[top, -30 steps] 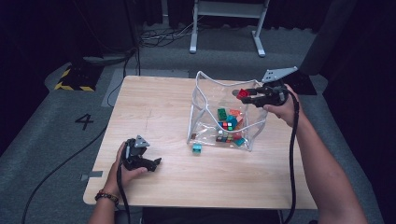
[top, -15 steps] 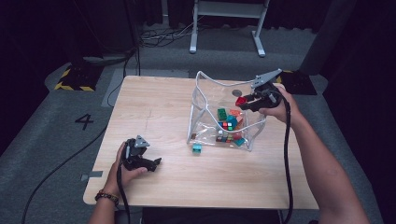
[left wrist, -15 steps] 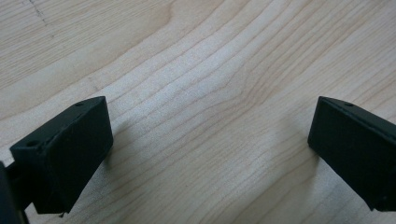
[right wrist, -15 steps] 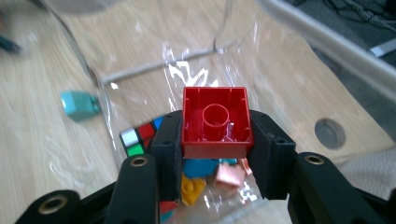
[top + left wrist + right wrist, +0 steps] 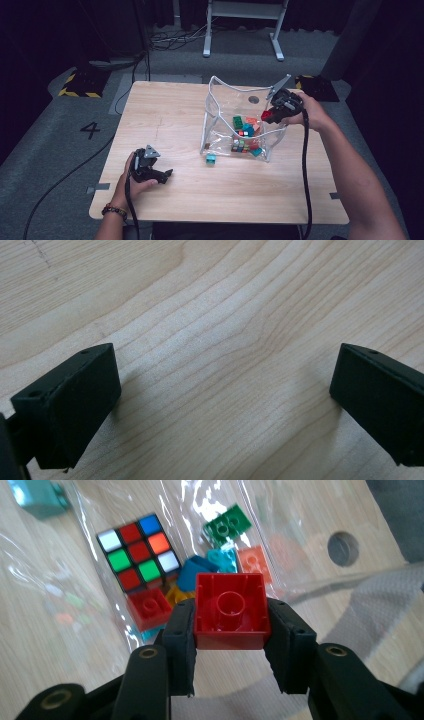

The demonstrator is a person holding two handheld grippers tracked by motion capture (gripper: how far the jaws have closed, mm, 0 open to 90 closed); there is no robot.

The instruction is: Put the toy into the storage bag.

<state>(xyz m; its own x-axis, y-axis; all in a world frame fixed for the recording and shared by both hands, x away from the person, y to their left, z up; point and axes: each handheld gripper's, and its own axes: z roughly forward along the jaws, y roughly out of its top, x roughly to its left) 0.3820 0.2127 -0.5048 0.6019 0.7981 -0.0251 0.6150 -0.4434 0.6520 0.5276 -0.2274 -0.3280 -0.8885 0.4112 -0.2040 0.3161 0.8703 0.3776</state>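
My right gripper is shut on a red square brick, holding it over the right rim of a clear plastic bag. In the right gripper view the brick shows its hollow underside, pressed between both pads of the gripper. Below it in the bag lie a colour cube and several bricks: red, green, orange, blue. At the table's front left my left gripper rests on the wood, open. Between its jaws there is bare wood and nothing else.
A teal brick lies on the table just in front of the bag, seen at the top left as the same teal brick. A round hole is in the tabletop behind the bag. A cable trails from each gripper.
My right gripper has shifted slightly lower and inward over the bag with the red brick still in it. The left gripper has not moved.
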